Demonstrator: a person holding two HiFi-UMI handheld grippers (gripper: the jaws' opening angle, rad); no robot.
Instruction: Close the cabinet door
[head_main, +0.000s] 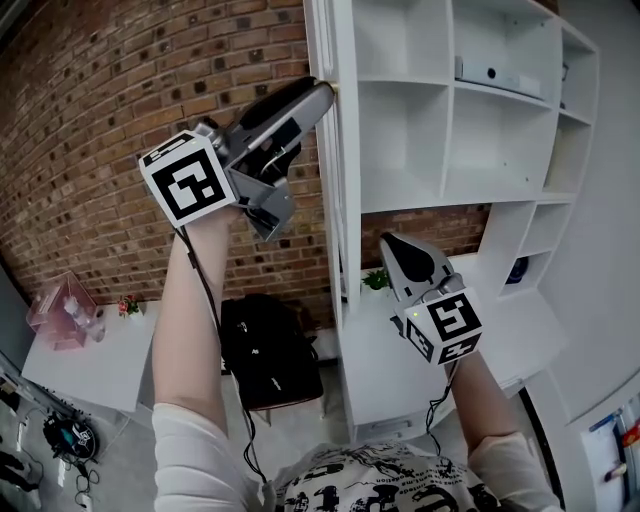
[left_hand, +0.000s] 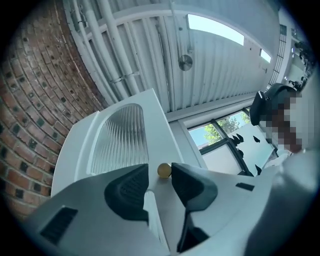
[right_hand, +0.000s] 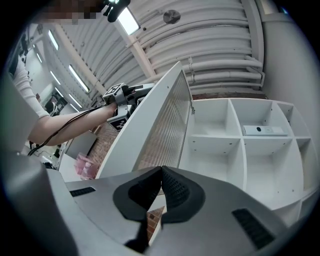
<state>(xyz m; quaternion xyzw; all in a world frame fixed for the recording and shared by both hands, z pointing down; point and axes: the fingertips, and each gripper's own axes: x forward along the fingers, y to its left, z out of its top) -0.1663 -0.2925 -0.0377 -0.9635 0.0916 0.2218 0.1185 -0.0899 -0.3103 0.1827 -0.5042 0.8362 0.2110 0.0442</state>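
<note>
Brass knob on white cabinet door sits between parted jaws of left gripper, touching one pad only. Right gripper jaws together, empty; door ahead of it.

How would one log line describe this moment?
cabinet door open | left gripper astride knob, unclamped | right gripper shut, empty

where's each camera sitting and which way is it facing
Head view: on the person's head, facing white shelves and the cabinet door edge-on; both forearms, left gripper and right gripper show.
Left gripper view: on the left gripper, looking up the door, a brass knob between its open jaws; the person's head shows.
Right gripper view: on the right gripper, facing door and shelves over shut jaws; the left forearm shows.
All three share the door.
</note>
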